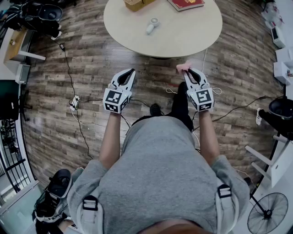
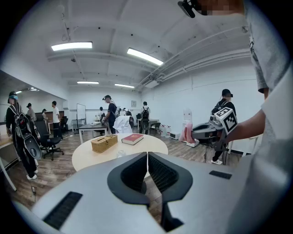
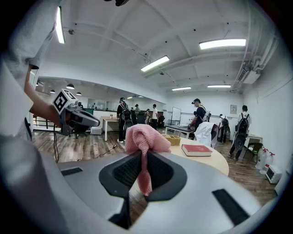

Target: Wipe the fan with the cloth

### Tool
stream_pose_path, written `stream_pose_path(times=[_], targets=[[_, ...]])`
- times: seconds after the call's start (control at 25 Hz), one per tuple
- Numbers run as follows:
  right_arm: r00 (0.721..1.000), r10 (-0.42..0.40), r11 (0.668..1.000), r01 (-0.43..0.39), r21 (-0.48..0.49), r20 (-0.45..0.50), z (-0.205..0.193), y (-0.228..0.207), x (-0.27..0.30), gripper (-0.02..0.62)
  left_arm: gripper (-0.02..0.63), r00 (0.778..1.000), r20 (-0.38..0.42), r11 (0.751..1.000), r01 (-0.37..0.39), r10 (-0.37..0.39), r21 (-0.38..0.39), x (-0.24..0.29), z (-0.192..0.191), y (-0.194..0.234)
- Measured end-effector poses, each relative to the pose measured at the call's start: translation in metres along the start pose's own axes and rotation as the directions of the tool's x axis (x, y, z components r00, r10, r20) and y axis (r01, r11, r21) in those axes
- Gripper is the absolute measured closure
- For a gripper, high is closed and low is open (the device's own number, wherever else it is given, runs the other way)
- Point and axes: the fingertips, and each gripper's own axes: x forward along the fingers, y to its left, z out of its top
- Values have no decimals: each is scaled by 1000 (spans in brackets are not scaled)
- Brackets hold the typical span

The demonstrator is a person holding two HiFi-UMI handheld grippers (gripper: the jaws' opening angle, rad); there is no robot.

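A small white hand fan (image 1: 152, 25) lies on the round table (image 1: 192, 39) ahead of me; in the left gripper view it is a small pale shape (image 2: 121, 154) on the tabletop. My right gripper (image 1: 187, 71) is shut on a pink cloth (image 1: 183, 67), which bunches above the jaws and hangs down between them (image 3: 145, 137). My left gripper (image 1: 132, 71) is held level beside it, shut with nothing in it; its jaws meet along one line (image 2: 147, 157). Both grippers hover over the wooden floor, short of the table's near edge.
A woven tissue box (image 1: 136, 3) and a red book (image 1: 185, 3) lie at the table's far side. Cables and a power strip (image 1: 74, 103) run across the floor on the left. A standing floor fan (image 1: 270, 212) is at the lower right. Several people stand behind the table.
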Motion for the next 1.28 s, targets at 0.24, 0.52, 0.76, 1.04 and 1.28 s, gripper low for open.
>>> stream_pose_path(times=[0.24,0.52,0.76,1.04,1.28], targets=[[1000,3,1000,-3,-12,-5,3,0,0,555,581,1000,5,1000,-3,3,0,0,1,2],[1000,8,1000,-8,-18,-11,3,5,6,555,581,1000,8,1000,-8,8,-3,-1,-1,7],[1000,9,1000,-9,8,6,7,6,11,554,581,1000,3,1000,-13,13,-4,-2,-2,17],[1000,15,1000,-15,-1,-14,4,10,16,554,581,1000,14,1000,-14,14,-8,-3,0,19],[1000,20,1000,-20,-8,-13,5,13,19,554,581,999,34,1000,13,-12,-15,-3,3,15]])
